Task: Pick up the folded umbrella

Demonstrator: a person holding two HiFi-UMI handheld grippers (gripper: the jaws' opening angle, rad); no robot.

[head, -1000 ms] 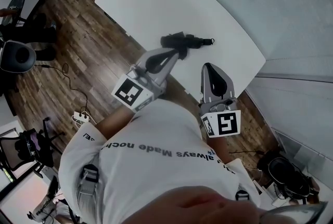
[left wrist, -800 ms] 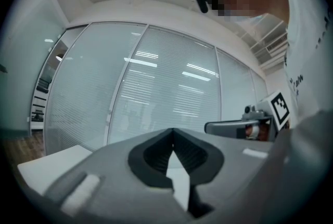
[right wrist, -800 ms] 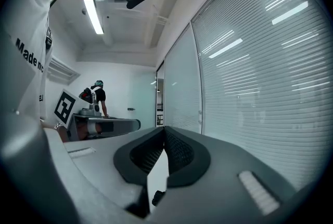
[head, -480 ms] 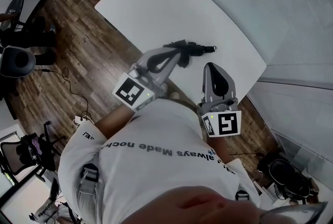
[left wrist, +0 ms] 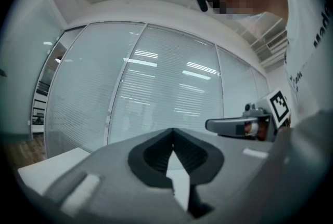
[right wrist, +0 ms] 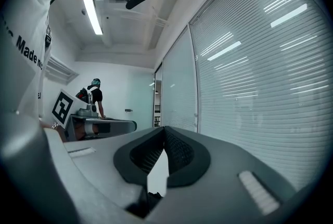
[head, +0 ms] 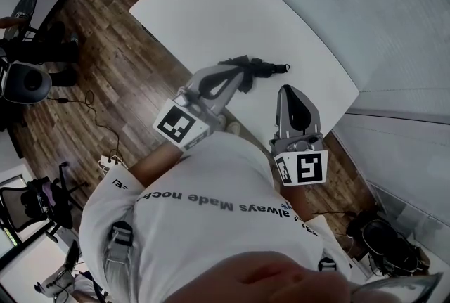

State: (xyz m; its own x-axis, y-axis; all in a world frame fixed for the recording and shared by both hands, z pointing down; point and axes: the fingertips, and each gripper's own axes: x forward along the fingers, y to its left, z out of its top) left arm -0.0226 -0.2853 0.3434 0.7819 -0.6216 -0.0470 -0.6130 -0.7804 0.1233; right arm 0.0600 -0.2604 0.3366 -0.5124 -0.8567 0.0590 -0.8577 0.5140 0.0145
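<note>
The folded umbrella [head: 259, 69] lies crosswise near the tabletop [head: 232, 6] edge. The left gripper [head: 235, 78], pressed together and empty, is just beside the umbrella's bulkier end. The right gripper [head: 285, 91], likewise closed, is farther from it.

Left gripper [head: 239, 72], right gripper [head: 285, 89] — both edged closer to umbrella [head: 271, 69].

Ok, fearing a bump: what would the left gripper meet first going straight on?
Likely the folded umbrella: the left gripper points at it in the head view, though it may pass just above; height is unclear.
</note>
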